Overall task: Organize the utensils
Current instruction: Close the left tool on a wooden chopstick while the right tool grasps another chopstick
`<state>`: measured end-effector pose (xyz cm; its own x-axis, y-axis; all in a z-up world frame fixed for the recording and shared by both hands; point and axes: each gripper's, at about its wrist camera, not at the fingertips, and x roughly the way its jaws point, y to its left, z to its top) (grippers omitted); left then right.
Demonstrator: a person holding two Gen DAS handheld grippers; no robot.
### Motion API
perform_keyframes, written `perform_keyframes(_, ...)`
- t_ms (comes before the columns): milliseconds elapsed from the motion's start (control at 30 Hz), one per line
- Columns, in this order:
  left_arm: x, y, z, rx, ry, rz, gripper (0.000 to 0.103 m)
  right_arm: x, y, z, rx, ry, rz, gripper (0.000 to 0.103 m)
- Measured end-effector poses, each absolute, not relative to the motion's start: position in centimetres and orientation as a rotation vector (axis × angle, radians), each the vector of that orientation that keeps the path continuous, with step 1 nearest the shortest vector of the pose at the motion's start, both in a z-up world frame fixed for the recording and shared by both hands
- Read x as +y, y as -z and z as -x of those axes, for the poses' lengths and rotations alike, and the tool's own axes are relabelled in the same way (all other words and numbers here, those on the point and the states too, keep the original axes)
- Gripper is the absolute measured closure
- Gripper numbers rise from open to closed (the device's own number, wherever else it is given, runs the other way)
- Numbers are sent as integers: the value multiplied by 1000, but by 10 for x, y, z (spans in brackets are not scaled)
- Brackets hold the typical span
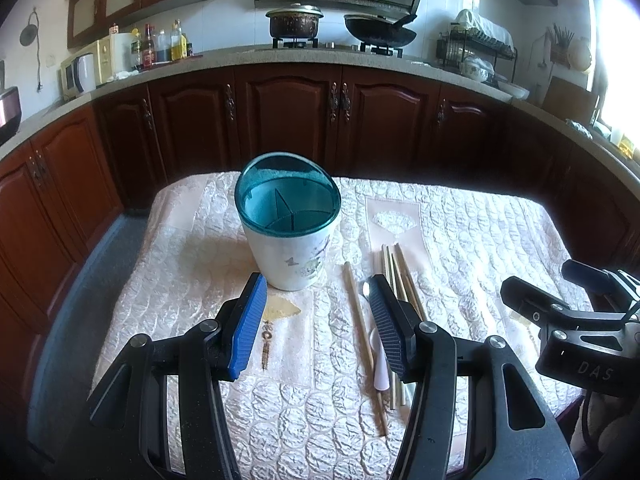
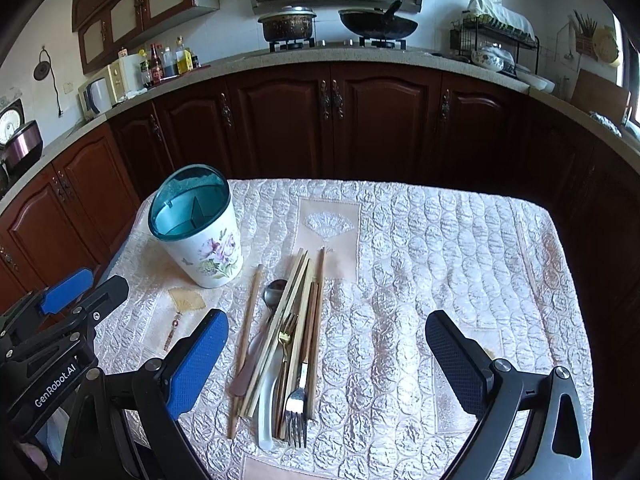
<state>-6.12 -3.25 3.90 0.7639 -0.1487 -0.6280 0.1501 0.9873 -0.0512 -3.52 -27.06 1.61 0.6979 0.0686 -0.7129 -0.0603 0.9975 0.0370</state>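
Nearest, left gripper [image 1: 318, 320]: blue ribbed pads spread wide, nothing between them, hovering above the quilted tablecloth [image 1: 480, 232]; its right pad overlaps the utensil pile in the left wrist view. Right gripper [image 2: 326, 354]: blue pads likewise set wide apart, empty, with the pile lying just inside its left pad at about 10 o'clock from its midpoint.

Utensil pile [image 2: 284, 352], loose on the cloth, handles running roughly 12 to 6 o'clock:
- silver fork [image 2: 297, 420], tines toward the near edge;
- gold fork [image 2: 287, 332], tines pointing away, lying over the chopsticks;
- white plastic spoon [image 2: 266, 412], bowl nearest the camera;
- metal spoon [image 2: 274, 291], bowl at the far end;
- pale wooden chopsticks [image 2: 294, 280], several, bundled and slightly fanned;
- one darker wooden chopstick [image 2: 250, 320], lying apart at the pile's 9 o'clock side.

Utensil holder [image 2: 204, 240]: upright white cylinder with a purple flower print, translucent teal rim raised at the back, teal interior split by dividers, compartments empty. Stands beyond the pile at 11 o'clock, near but not touching.

Farther back: dark wood cabinets [image 2: 332, 120], counter, pot [image 2: 287, 24] and wok [image 2: 378, 24] on the stove.
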Motion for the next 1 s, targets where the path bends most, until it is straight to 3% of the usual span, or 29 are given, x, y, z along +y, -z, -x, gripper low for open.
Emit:
perform_keyframes(900,-43,8,10,823,170,1,50,-296,54,-20,937,-75,-71,4)
perform_keyframes(1000,-46,15,2,843,191,11,50,-298,64,-33,956,-97,-73,13)
